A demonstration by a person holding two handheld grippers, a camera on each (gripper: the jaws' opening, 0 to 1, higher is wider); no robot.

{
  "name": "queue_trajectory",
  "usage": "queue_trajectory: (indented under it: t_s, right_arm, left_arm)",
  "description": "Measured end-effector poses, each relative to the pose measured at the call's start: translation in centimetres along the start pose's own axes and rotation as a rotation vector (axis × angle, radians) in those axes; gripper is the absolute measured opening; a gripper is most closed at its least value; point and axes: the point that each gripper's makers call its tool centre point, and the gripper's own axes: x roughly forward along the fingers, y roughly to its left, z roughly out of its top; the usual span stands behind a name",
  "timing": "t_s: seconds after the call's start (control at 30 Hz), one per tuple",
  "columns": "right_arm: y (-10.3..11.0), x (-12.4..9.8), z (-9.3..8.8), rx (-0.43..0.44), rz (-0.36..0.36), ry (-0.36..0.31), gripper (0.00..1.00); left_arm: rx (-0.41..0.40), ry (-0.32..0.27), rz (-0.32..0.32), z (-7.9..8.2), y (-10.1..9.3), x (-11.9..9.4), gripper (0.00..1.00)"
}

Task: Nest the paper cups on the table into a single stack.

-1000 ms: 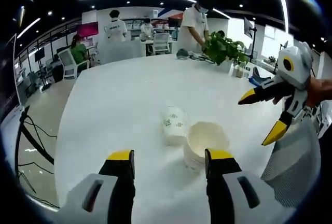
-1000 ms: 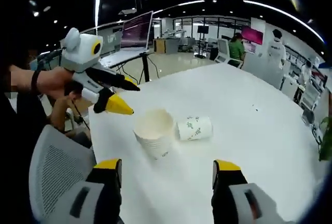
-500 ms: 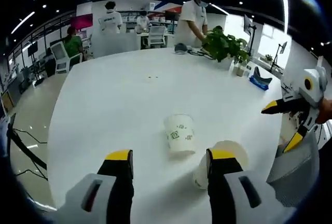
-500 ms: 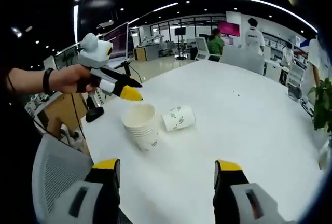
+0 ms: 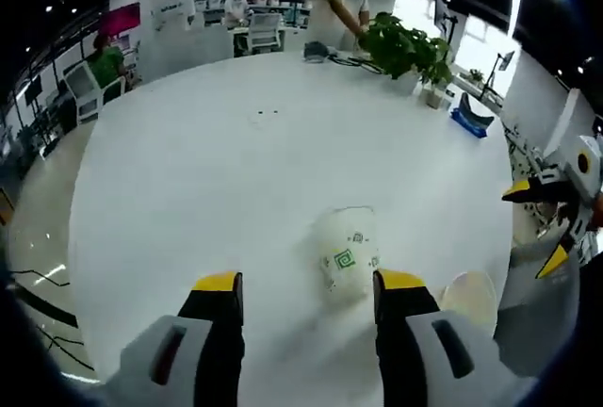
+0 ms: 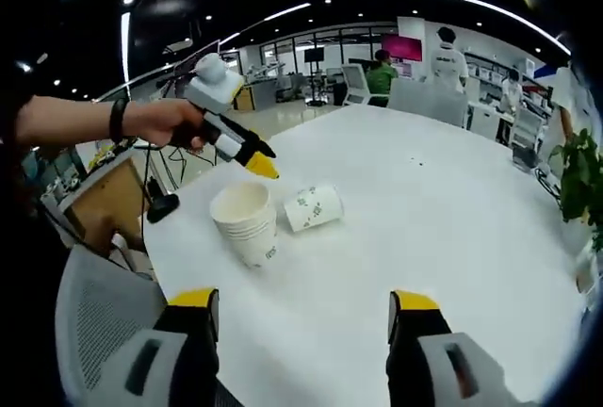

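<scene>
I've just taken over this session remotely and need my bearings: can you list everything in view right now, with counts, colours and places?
White paper cup with green print: one, lying on its side on the table, beside the stack.
Stack of nested white paper cups: one stack, upright, near the table edge.
Round white table: one, under the cups.
Green potted plants: a cluster, at the table's far edge.
Grey mesh chair back: one, by the table edge.
People in the background: several, at desks beyond the table.
Left gripper: yellow-tipped jaws, near the stack.
Right gripper: yellow-tipped jaws open, above the table.
</scene>
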Motion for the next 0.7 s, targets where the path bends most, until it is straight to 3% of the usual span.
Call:
queue_trajectory:
  t_s: [0.1, 0.2, 0.5, 0.6, 0.7]
  right_arm:
    - [-0.1, -0.1, -0.2, 0.025, -0.012, -0.006, 0.73]
    - [-0.4, -0.1, -0.2, 0.048, -0.022, -0.016, 0.73]
    - [-1.3, -0.7, -0.9, 0.086, -0.055, -0.022, 0.72]
    - [-1.6, -1.2, -0.9, 0.097, -0.07, -0.029, 0.71]
    - [-1.8, -1.6, -0.9, 0.125, -0.072, -0.042, 0.69]
  left_arm:
    - [-0.086, 0.014, -0.076, 0.3, -0.8, 1.4, 0.55]
    - [-0.104, 0.061, -0.128, 0.0, -1.9, 3.1, 0.55]
    - [-0.123, 0.172, -0.137, -1.4, -3.1, 7.0, 0.5]
    - [-0.094, 0.198, -0.106, -2.1, -2.9, 7.5, 0.38]
    - [-0.105, 0.184, -0.094, -1.9, -2.5, 7.6, 0.37]
